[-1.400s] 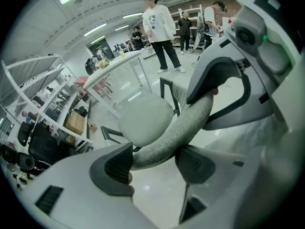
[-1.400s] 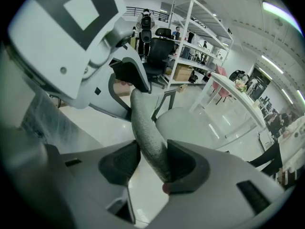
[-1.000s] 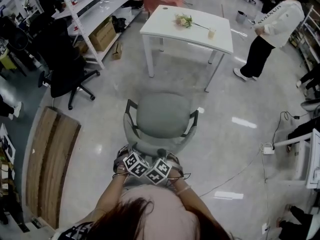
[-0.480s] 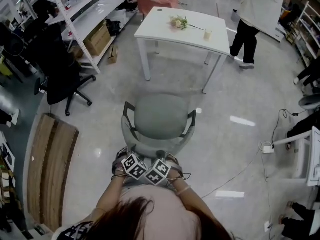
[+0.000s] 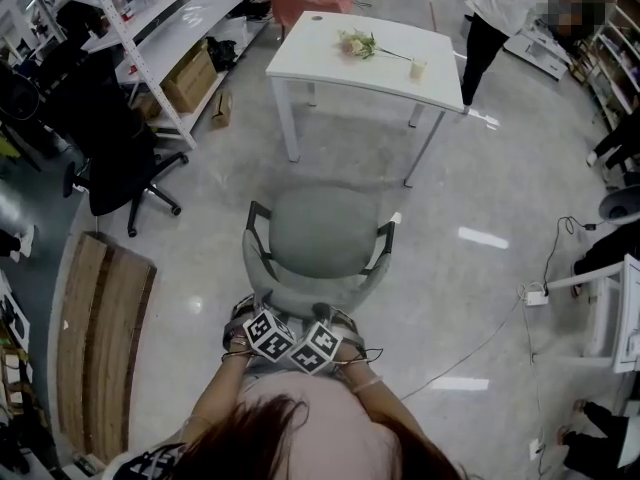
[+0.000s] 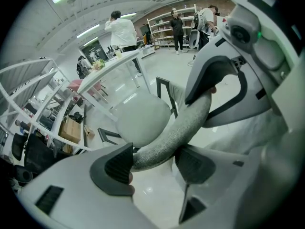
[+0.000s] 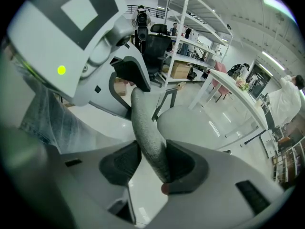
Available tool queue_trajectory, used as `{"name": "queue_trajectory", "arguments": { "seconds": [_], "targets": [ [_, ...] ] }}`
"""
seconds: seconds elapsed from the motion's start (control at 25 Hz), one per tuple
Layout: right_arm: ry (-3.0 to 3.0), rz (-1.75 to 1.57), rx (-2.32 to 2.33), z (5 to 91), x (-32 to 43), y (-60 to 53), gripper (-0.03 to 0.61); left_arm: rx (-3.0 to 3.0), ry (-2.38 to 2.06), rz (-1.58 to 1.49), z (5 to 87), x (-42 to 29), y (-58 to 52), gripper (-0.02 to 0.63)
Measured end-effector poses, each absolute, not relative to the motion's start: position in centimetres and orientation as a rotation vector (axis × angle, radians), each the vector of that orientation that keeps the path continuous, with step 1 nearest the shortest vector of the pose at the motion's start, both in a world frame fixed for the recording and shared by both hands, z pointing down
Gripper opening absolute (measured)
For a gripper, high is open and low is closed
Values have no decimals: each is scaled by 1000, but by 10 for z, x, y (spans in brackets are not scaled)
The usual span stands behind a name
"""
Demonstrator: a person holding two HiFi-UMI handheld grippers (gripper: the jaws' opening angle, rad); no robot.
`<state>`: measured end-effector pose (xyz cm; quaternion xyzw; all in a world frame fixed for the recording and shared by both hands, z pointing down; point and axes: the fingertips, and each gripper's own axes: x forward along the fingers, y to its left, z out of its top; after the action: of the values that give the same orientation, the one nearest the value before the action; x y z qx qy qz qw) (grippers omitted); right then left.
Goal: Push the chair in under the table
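Note:
A grey swivel chair (image 5: 320,233) with black armrests stands on the glossy floor, its seat facing the white table (image 5: 330,53), a short stretch of floor away. Both grippers sit side by side on the top rim of the backrest (image 5: 300,303). My left gripper (image 5: 258,316) is shut on the grey fabric rim (image 6: 167,135), which runs between its dark pads (image 6: 116,163). My right gripper (image 5: 338,323) is shut on the same rim (image 7: 147,132), close beside the left one. The chair's base is hidden.
A flower stem (image 5: 362,43) and a small cup (image 5: 418,67) lie on the table. A black office chair (image 5: 110,158) and a shelving rack (image 5: 165,28) stand at left, with a wooden board (image 5: 95,338) on the floor. A cable (image 5: 480,343) runs at right. A person in white (image 5: 490,8) stands beyond the table.
The chair and both grippers have moved a little closer to the table. The person in white has walked from beside the table's right end to the far upper right.

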<state>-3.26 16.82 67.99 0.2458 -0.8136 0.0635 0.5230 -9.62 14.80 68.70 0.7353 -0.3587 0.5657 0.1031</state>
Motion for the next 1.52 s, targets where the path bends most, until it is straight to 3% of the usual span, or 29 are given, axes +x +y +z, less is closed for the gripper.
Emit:
{"name": "queue_trajectory", "arguments": {
  "seconds": [1.52],
  "targets": [
    [-1884,209,720,689,-61,83,175,2352,-869,1660,694,-119,56,275]
  ]
}}
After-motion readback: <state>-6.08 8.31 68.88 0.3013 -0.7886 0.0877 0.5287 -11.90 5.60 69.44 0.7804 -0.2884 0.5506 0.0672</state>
